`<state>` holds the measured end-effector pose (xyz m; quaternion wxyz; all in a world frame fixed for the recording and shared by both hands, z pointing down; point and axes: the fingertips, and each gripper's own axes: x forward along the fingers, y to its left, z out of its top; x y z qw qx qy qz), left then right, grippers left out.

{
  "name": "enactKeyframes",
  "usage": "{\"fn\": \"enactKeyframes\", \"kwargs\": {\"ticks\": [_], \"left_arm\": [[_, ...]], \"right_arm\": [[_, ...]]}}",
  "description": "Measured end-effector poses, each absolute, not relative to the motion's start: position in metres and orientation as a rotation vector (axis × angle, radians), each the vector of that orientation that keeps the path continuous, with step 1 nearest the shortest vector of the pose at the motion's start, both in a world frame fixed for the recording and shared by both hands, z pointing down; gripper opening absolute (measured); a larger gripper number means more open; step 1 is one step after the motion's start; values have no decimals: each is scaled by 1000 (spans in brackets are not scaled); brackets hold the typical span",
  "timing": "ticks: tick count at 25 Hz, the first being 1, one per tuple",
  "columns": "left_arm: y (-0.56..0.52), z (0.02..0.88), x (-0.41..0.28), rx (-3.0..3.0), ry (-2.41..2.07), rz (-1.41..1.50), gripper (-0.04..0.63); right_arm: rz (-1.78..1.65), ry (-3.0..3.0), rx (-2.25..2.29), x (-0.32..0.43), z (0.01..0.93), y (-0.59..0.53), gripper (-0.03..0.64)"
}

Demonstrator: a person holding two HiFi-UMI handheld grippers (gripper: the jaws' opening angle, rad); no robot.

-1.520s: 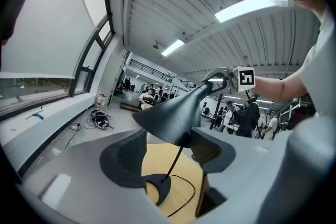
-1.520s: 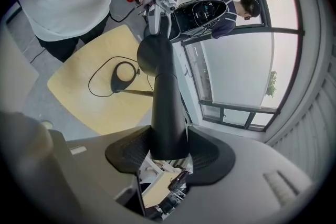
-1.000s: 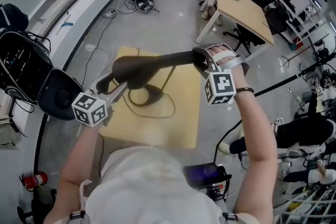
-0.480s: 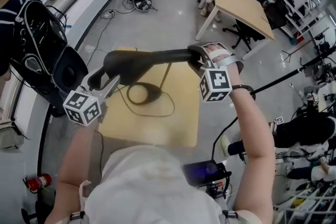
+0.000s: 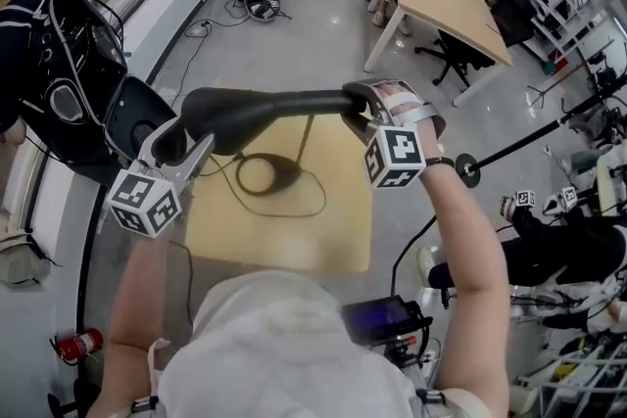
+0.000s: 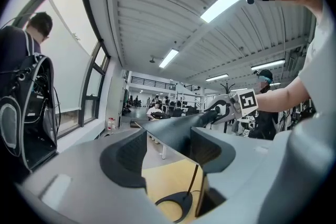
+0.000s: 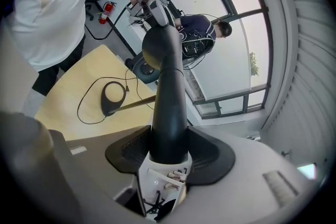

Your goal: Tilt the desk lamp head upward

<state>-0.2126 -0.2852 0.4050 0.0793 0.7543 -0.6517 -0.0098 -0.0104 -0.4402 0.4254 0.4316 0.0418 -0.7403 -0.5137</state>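
1. The lamp head [image 5: 265, 110] is the long dark bar running from 9 to 3 o'clock across the middle of the head view. It's held up in the air over the wooden table [image 5: 333, 235]
2. The left gripper [image 5: 183, 150] has the fatter end, at the bar's 9 o'clock tip. In the left gripper view the bar sits right between the pads [image 6: 207, 147], and both look pressed onto it, so it's a pinch, not a loose straddle
3. The right gripper [image 5: 361, 108] is on the 3 o'clock end. The right gripper view shows its jaws clamped on the narrow round part of the bar, one dark pad on each side. A white end piece [image 7: 163, 178] with some thin wires shows just below the grip
4. The lamp base [image 5: 263, 174] is a flat dark oval on the table, at about 6 o'clock from the middle of the bar. A thin stem [image 5: 304, 140] slants from it up to the underside of the bar
5. The cable [image 5: 315, 201] lies in a loose loop on the table, curling round the base on its 3 to 6 o'clock side
6. Around the edges of the head view:
   - a person [image 6: 21, 44] wearing a black backpack [image 5: 64, 83] at 10 o'clock
   - a red fire extinguisher [image 5: 73, 345] on the floor at 7 o'clock
   - another desk [image 5: 451, 10] at 1 o'clock
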Motion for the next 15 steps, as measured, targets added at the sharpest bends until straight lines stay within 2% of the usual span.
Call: {"fn": "enactKeyframes", "kwargs": {"ticks": [15], "left_arm": [[-285, 352, -210, 2299, -2059, 33, 241]], "right_arm": [[-1164, -2033, 185, -13, 438, -435, 232]]}}
